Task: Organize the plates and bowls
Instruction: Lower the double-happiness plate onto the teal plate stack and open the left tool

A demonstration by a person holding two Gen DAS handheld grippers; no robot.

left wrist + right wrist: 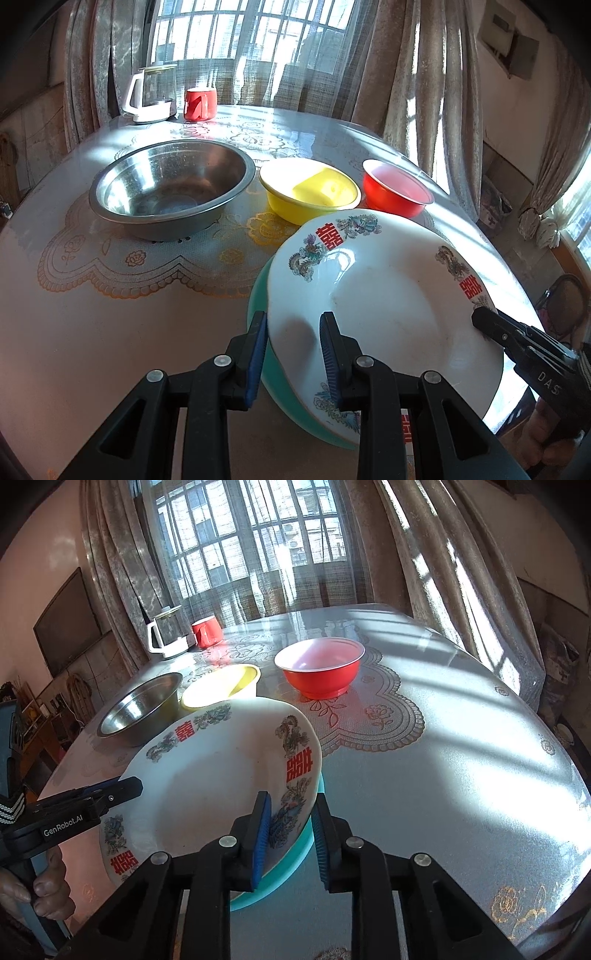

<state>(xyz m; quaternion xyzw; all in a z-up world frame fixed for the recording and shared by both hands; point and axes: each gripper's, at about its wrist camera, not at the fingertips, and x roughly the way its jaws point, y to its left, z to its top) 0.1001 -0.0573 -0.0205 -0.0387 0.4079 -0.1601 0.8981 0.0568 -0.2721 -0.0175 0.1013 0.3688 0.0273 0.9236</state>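
A white plate (388, 295) with red characters and dragon prints lies stacked on a teal plate (258, 295) at the table's near edge. My left gripper (293, 317) straddles the near-left rims of both plates, its blue pads pressed on them. My right gripper (292, 795) clamps the stack's right rim, one pad on the white plate (207, 775), the other against the teal plate (291, 853) edge. Each gripper shows in the other's view, the right gripper (480, 319) and the left gripper (133, 786). Behind stand a steel bowl (173, 188), a yellow bowl (310, 192) and a red bowl (395, 188).
A glass kettle (151, 96) with a white handle and a red mug (200, 104) stand at the table's far left by the curtained window. A lace-patterned cloth covers the round table (461, 757). A hand (48, 890) holds the left gripper's grip.
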